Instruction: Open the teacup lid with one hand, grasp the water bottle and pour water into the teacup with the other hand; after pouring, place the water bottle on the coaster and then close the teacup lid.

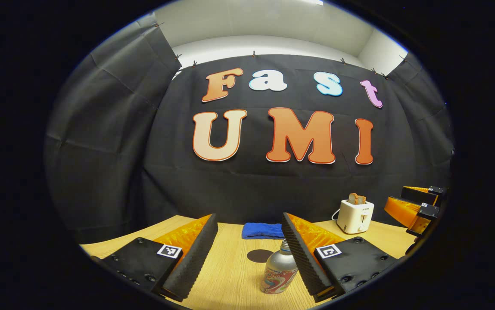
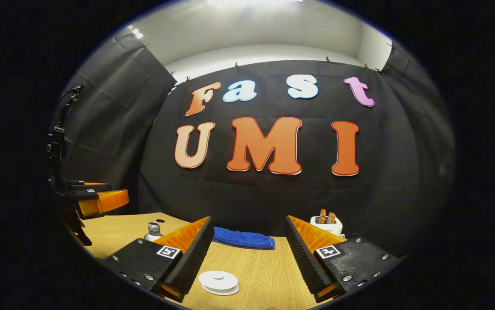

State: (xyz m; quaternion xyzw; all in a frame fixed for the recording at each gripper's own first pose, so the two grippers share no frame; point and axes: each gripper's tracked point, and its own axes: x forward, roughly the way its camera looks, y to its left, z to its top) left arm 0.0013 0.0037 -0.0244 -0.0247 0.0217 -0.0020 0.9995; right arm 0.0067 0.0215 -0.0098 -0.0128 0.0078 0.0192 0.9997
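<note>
L gripper [image 1: 247, 254] level, fingers wide, by bottle [image 1: 278, 273].

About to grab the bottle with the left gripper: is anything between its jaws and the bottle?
Nothing visible. The bottle stands upright on the table between the open left gripper jaws, close to one finger.

Both tools hover level, side by side: the left tool [image 1: 249, 254] gapes wide, and the right tool [image 2: 247, 256] likewise.
</note>
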